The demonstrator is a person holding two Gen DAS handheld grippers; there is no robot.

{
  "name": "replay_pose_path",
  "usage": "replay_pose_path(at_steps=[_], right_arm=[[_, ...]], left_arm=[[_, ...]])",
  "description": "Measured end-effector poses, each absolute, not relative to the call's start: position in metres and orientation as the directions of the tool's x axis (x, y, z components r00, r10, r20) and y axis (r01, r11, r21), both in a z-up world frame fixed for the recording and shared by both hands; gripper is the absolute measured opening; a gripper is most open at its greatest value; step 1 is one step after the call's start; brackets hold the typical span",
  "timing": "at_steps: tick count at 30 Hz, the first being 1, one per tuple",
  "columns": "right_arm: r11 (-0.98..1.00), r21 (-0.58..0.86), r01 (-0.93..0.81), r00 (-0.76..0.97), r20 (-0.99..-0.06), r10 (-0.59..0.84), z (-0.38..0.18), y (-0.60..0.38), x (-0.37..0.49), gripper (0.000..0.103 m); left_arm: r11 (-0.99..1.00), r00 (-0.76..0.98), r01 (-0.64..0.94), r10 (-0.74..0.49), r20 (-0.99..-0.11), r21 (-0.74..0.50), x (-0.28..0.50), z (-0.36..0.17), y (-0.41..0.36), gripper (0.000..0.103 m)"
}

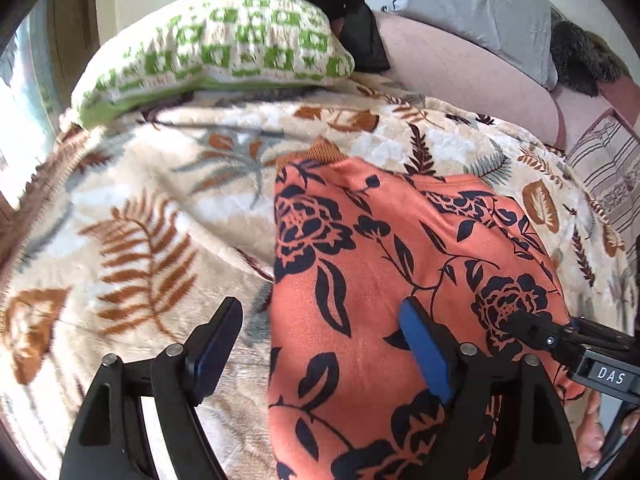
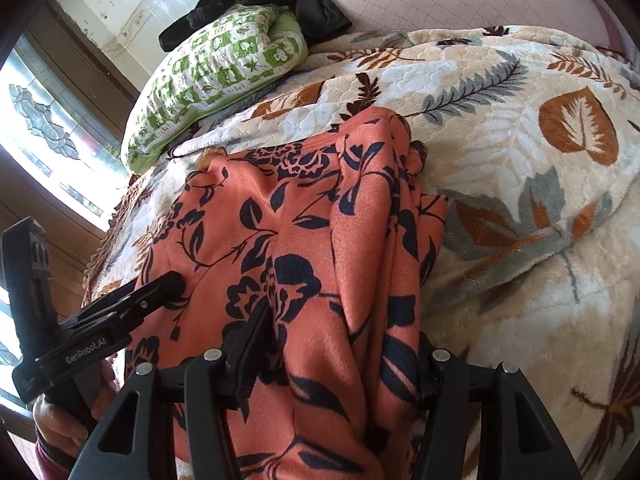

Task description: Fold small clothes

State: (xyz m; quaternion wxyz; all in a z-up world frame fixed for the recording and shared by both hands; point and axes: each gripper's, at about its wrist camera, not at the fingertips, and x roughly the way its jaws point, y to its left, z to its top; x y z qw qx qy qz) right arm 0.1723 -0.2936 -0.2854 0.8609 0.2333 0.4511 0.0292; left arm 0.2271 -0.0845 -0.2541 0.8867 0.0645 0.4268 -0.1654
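An orange garment with dark navy flowers [image 1: 380, 264] lies folded lengthwise on a leaf-patterned blanket [image 1: 152, 200]. It also shows in the right wrist view [image 2: 304, 240]. My left gripper [image 1: 324, 336] is open, its jaws straddling the garment's left edge at the near end. My right gripper [image 2: 344, 344] is open, its jaws wide apart with the bunched right side of the garment lying between them. The right gripper's tip shows in the left wrist view [image 1: 532, 328], resting on the cloth. The left gripper's tip shows in the right wrist view [image 2: 168, 284], on the garment's left edge.
A green-and-white pillow [image 1: 216, 48] and a black cloth [image 1: 344, 4] lie at the head of the bed. A pink mattress [image 1: 472, 76] and grey pillow [image 1: 480, 4] are at the far right. A window [image 2: 44, 128] is on the left.
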Motion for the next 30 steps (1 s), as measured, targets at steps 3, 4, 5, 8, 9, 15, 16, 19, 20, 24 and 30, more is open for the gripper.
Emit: replay_pose_path(at_steps=[3, 4, 5, 8, 9, 15, 16, 19, 20, 24, 30], right_arm=[[0.915, 0.358, 0.186, 0.635, -0.754, 0.166, -0.266, -0.292, 0.152, 0.061], [0.922, 0.336, 0.191, 0.653, -0.745, 0.137, -0.259, -0.290, 0.143, 0.061], [0.927, 0.320, 0.196, 0.671, -0.733, 0.110, -0.253, -0.289, 0.133, 0.061], [0.933, 0.282, 0.222, 0.715, -0.698, 0.041, -0.237, -0.286, 0.101, 0.065], [0.934, 0.273, 0.229, 0.725, -0.688, 0.024, -0.232, -0.285, 0.091, 0.065], [0.938, 0.242, 0.250, 0.792, -0.608, -0.054, -0.190, -0.278, 0.033, 0.065], [0.940, 0.236, 0.247, 0.801, -0.595, -0.060, -0.181, -0.276, 0.025, 0.065], [0.945, 0.225, 0.236, 0.822, -0.565, -0.071, -0.155, -0.270, 0.006, 0.065], [0.947, 0.222, 0.233, 0.829, -0.554, -0.074, -0.146, -0.267, 0.000, 0.065], [0.956, 0.189, 0.223, 0.850, -0.518, -0.096, -0.118, -0.253, -0.020, 0.065], [0.966, 0.154, 0.210, 0.865, -0.489, -0.110, -0.095, -0.234, -0.040, 0.065]], left_arm=[[0.952, 0.705, 0.290, -0.143, -0.695, 0.098, 0.194, -0.226, -0.083, 0.084], [0.957, 0.734, 0.266, -0.120, -0.669, 0.120, 0.181, -0.218, -0.081, 0.086], [0.961, 0.753, 0.246, -0.108, -0.649, 0.126, 0.170, -0.211, -0.078, 0.087], [0.969, 0.774, 0.231, -0.128, -0.621, 0.088, 0.142, -0.190, -0.069, 0.087], [0.971, 0.777, 0.227, -0.132, -0.616, 0.077, 0.134, -0.182, -0.067, 0.087], [0.981, 0.842, 0.175, -0.102, -0.529, 0.089, 0.093, -0.131, -0.059, 0.087], [0.982, 0.852, 0.164, -0.092, -0.516, 0.095, 0.085, -0.123, -0.058, 0.088], [0.986, 0.874, 0.140, -0.079, -0.479, 0.095, 0.065, -0.101, -0.053, 0.090], [0.986, 0.881, 0.140, -0.081, -0.466, 0.093, 0.059, -0.094, -0.052, 0.090], [0.987, 0.898, 0.128, -0.073, -0.434, 0.100, 0.039, -0.074, -0.046, 0.090], [0.990, 0.922, 0.077, -0.025, -0.387, 0.118, 0.020, -0.061, -0.036, 0.101]])
